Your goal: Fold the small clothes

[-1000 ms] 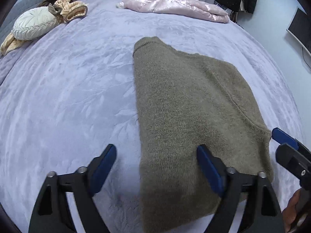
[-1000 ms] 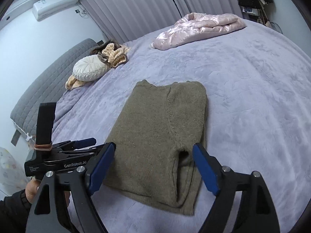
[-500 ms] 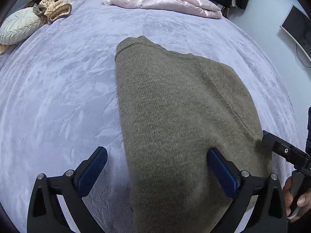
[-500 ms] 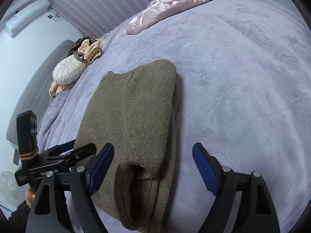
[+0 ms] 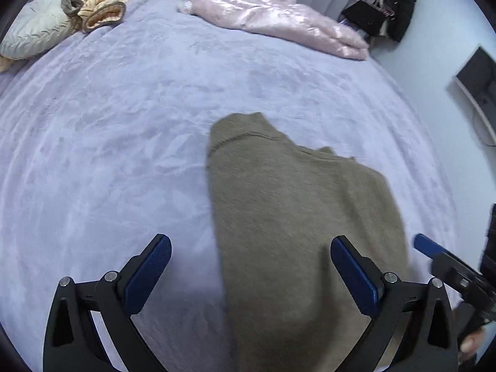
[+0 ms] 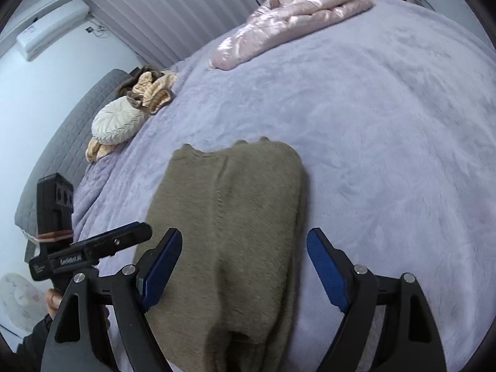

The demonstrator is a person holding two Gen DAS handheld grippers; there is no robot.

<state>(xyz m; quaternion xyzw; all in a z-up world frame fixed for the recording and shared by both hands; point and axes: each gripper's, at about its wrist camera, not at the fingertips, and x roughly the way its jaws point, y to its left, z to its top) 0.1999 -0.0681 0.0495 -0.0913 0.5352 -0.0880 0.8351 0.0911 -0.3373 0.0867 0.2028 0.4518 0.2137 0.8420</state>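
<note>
Item: olive knit sweater [image 5: 297, 223], laid flat on bed [image 5: 124, 130] w/ lilac plush cover, approx. centre-to-6 o'clock of the bed in both wrist views; seen folded lengthwise into a narrow strip, one long side doubled over, presumably so a crosswise fold can be made next (judgement only). Left claw [image 5: 251, 276]: spread wide, nothing pinched; left long edge of the sweater is seen between its pads from above, contact w/ fabric can't be told. Right claw [image 6: 245, 274]: spread wide, nothing pinched; near end of the sweater is framed between its pads, pads not pressed on it. Both claws are held over the near end, likely as prep. for gripping that end. Other items: pink satin jacket [image 5: 279, 21] at approx. 1 o'clock, far edge of bed; round cream cushion [image 5: 34, 32] and tan ruffled garment [image 5: 99, 9] at approx. 10 o'clock. Containers: none seen; nothing is stored in anything.
</note>
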